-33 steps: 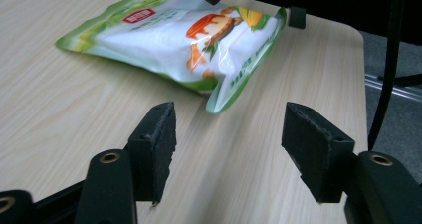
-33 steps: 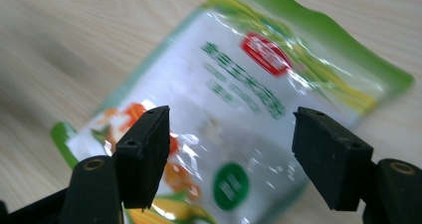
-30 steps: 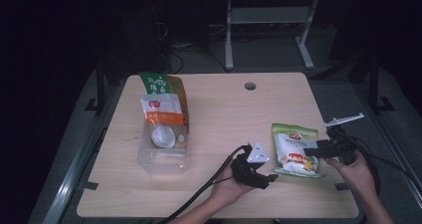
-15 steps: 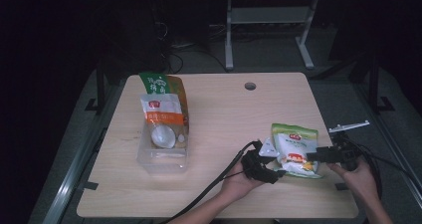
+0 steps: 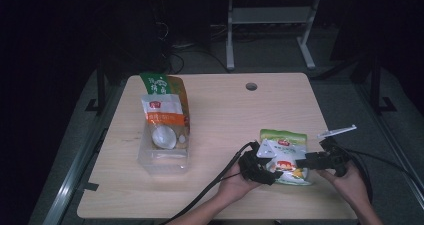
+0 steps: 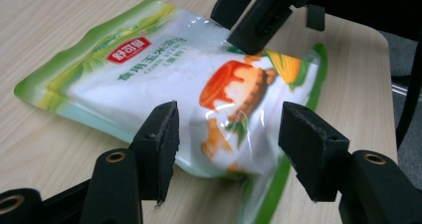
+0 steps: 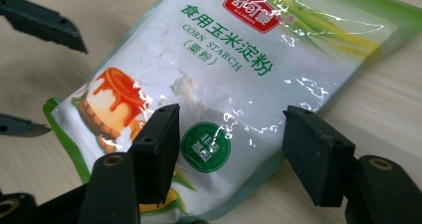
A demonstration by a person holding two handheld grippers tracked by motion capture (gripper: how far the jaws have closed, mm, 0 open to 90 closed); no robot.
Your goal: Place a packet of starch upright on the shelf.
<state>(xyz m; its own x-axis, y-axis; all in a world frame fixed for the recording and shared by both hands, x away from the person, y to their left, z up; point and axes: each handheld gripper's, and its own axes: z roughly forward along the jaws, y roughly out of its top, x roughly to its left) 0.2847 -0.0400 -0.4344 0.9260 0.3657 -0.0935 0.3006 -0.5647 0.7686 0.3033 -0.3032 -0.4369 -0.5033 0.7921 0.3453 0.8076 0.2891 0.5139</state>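
Green corn starch pouch (image 5: 283, 155), one, two open grippers, left gripper (image 5: 267, 171), right gripper (image 5: 302, 161)

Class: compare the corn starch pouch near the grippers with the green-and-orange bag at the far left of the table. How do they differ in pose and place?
The corn starch pouch lies flat on the bare table; the green-and-orange bag leans with its lower end in the clear plastic bin. The pouch sits between the left gripper and right gripper; the bag stands apart from both. Both are printed, green-topped food packets.
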